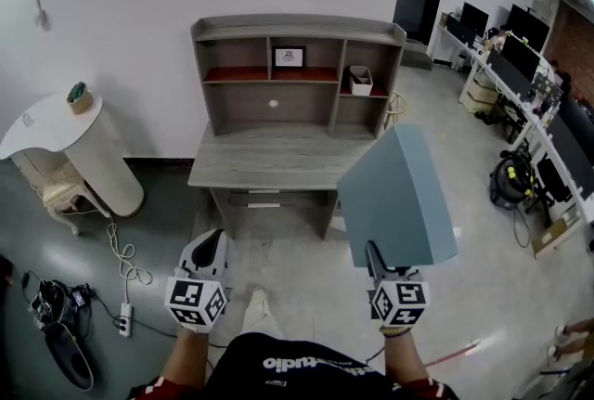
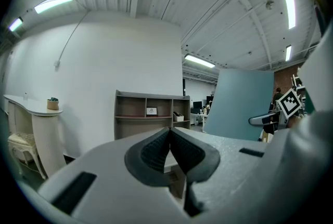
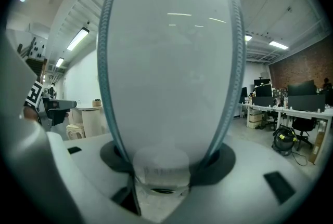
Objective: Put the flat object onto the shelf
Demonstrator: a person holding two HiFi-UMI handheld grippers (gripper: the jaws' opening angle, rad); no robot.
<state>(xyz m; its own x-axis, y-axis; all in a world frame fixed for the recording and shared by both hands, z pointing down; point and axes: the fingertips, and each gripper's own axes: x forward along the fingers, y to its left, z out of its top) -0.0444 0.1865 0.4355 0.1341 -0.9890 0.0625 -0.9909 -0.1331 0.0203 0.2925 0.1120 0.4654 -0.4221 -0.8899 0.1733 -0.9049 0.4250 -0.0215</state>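
A person stands on the grey floor (image 1: 306,268) facing a grey wooden desk (image 1: 269,161) set against a white wall, a gripper in each hand. The right gripper (image 3: 166,166) has its jaws spread wide and clamped on the lower end of the flat object (image 1: 399,199), a blue-grey slab held upright in the air. In the right gripper view the slab's pale narrow face, edged in blue, fills the gap from one jaw to the other. From the head view the slab stands before the desk's right front corner and covers it. The left gripper view shows it nearer the person than the desk, well apart from the shelf (image 1: 297,64).

The left gripper (image 2: 170,132) has its dark pads pressed together with nothing between them (it is level, pointing toward the desk). It sits to the left of the slab, clear of it.

The shelf rises from the back of the desk in open compartments. A small framed picture (image 1: 289,57) stands in the upper middle one and a white container (image 1: 360,79) in the right one. A white rounded side table (image 1: 51,124) with a small pot (image 1: 78,96) stands to the left, and a power strip (image 1: 123,324) lies on the floor below it. Office workstations with monitors (image 1: 520,50) line the right side of the room.
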